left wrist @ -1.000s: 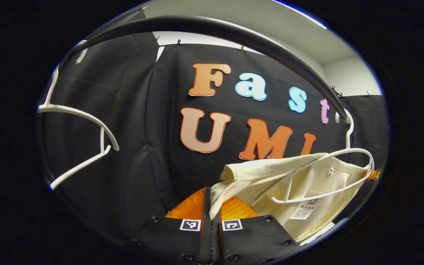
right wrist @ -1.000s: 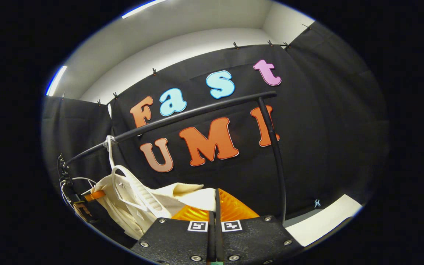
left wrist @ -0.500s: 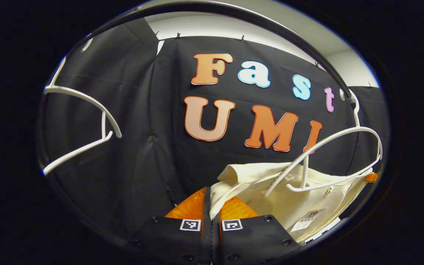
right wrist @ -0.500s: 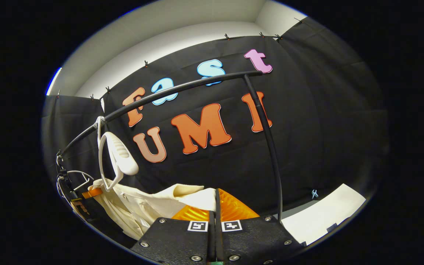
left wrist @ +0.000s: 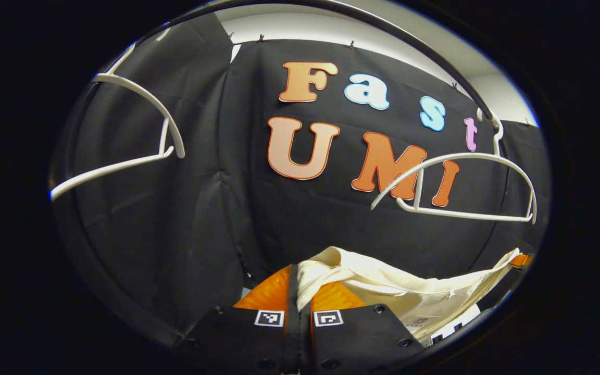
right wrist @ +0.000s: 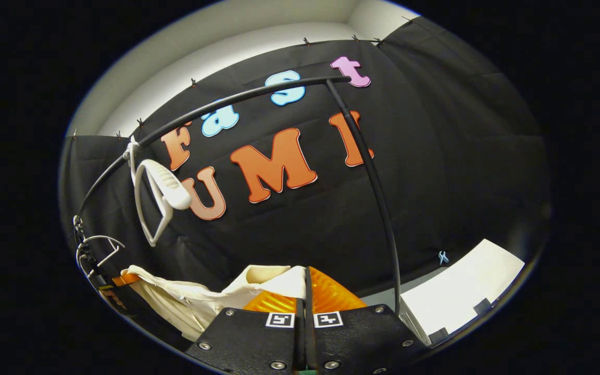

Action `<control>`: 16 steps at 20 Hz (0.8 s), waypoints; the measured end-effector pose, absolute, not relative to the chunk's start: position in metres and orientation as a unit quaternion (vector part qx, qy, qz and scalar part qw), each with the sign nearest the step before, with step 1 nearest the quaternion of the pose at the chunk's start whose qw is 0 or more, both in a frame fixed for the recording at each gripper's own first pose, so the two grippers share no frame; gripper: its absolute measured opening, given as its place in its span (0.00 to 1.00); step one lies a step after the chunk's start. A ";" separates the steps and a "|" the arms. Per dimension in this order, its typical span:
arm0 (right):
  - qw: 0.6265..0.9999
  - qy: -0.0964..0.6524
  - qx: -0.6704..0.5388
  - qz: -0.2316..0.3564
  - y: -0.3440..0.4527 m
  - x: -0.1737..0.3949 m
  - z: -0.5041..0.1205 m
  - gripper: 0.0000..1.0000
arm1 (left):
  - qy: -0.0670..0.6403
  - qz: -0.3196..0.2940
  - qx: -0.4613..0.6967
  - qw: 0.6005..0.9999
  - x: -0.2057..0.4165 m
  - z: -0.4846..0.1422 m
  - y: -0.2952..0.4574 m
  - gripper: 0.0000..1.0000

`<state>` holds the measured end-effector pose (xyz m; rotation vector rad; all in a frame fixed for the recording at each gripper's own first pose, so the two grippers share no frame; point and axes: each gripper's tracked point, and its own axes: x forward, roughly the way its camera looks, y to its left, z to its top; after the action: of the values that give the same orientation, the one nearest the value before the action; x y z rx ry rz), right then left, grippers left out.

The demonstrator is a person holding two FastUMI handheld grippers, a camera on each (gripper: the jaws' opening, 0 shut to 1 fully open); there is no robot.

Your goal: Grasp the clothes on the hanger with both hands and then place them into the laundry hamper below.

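Observation:
The cream garment (left wrist: pixel 409 291) hangs free below a bare white hanger (left wrist: pixel 466 154) that stays on the black rail. It is stretched between both grippers. My left gripper (left wrist: pixel 299 284) is shut on one end of the cloth at the bottom of the left gripper view. The far end runs right to the other gripper (left wrist: pixel 521 259). In the right gripper view, my right gripper (right wrist: pixel 305 286) is shut on a fold of the garment (right wrist: pixel 190 299), which sags leftward to the other gripper (right wrist: pixel 117 281). The bare hanger (right wrist: pixel 167 182) hangs above it.
A second bare white hanger (left wrist: pixel 166 151) hangs at the left of the left gripper view. The black rail (right wrist: pixel 258 94) curves overhead and its upright post (right wrist: pixel 383 219) stands just right of my right gripper. A white board (right wrist: pixel 461 291) lies low on the right.
Both grippers have dropped with the garment. It slid off the white hanger, which now hangs bare well above the cloth and has swung level.

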<state>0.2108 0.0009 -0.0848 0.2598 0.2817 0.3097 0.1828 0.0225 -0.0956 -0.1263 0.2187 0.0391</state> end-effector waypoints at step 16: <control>0.959 0.181 0.137 0.171 0.094 0.150 -0.130 0.00 | 0.139 -0.074 -0.079 0.984 0.169 -0.116 -0.060 0.07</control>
<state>0.1505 0.0937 -0.1296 0.2772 0.3673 0.3458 0.1693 -0.0603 -0.1162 -0.1584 0.2791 -0.1497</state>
